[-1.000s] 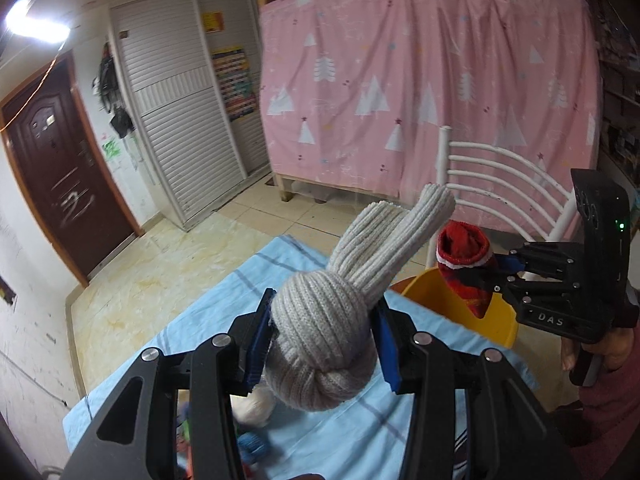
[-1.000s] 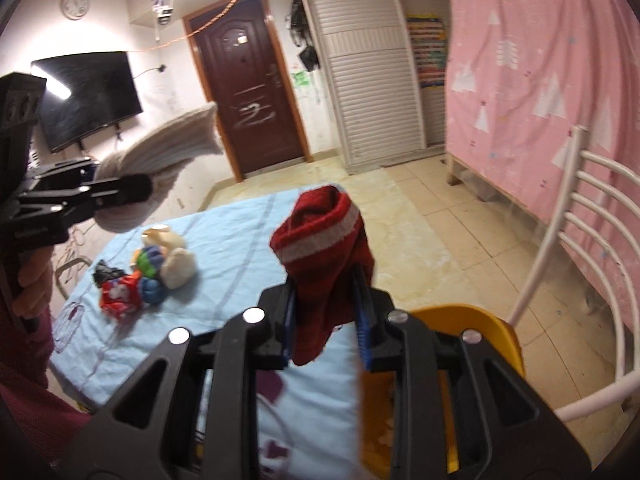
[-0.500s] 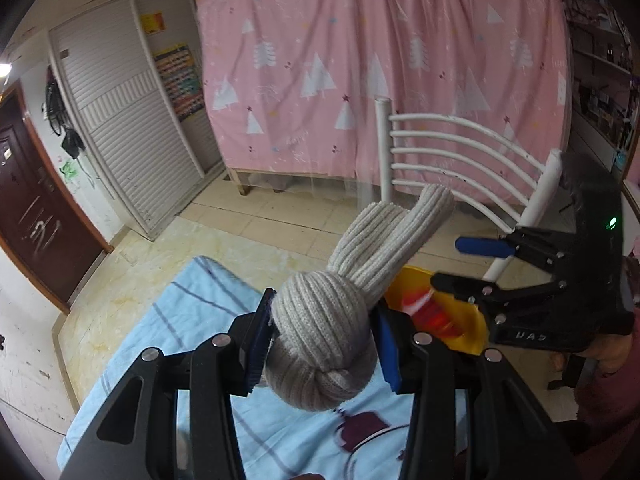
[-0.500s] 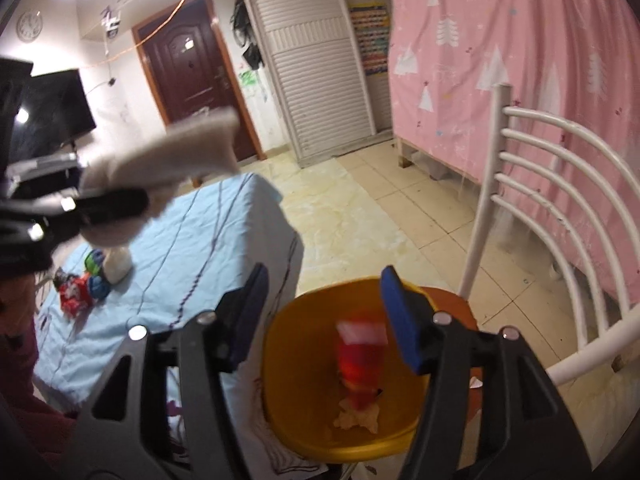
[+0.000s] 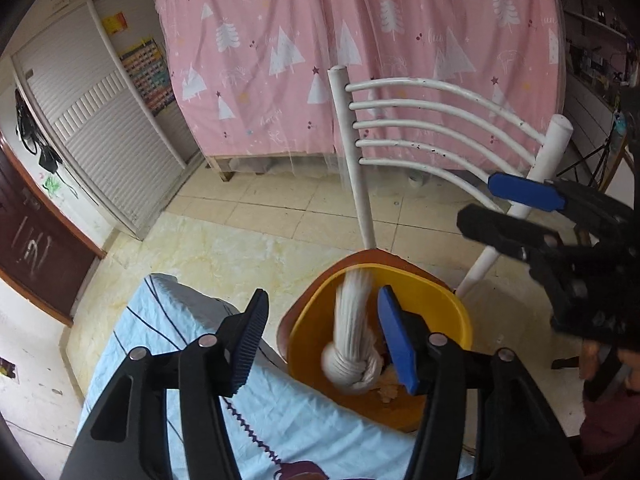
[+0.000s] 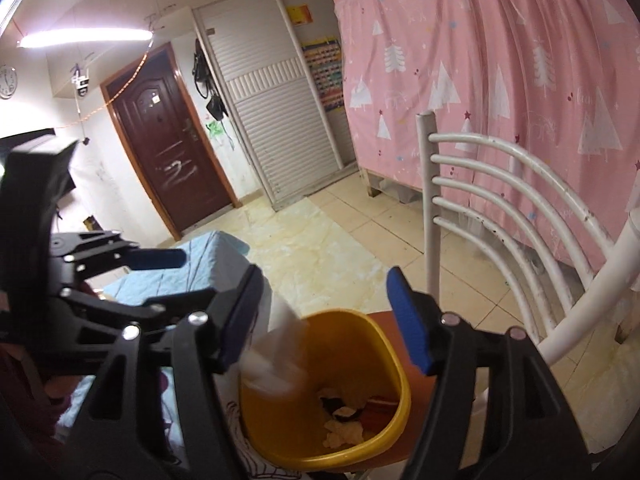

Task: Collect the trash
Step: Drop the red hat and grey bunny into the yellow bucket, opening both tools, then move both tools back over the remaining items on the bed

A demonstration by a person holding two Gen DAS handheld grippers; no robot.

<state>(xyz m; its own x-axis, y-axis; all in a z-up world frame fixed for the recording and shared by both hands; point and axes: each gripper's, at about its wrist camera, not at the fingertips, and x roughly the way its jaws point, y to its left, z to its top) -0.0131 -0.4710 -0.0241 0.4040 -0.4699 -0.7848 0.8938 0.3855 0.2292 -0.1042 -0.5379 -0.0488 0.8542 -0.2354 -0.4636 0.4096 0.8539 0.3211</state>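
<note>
A knotted grey knit sock (image 5: pixel 352 344) falls, blurred, into the yellow bin (image 5: pixel 460 316) on the chair seat. My left gripper (image 5: pixel 320 340) is open above the bin's near rim, the sock free between its jaws. My right gripper (image 6: pixel 324 320) is open and empty over the same bin (image 6: pixel 394 364); it shows at the right of the left wrist view (image 5: pixel 500 216). The falling sock is a pale blur (image 6: pixel 276 356) in the right wrist view. The red sock (image 6: pixel 380 406) lies in the bin with scraps.
The bin stands on a white-backed chair (image 5: pixel 420 120) beside a table with a light blue cloth (image 5: pixel 168 344). A pink curtain (image 5: pixel 360 40), a slatted wardrobe (image 6: pixel 272 112) and a dark door (image 6: pixel 160 140) lie beyond across a tiled floor.
My left gripper moved over the bin, opened and let the grey sock drop. The right gripper released the red sock into the bin earlier and stays open.
</note>
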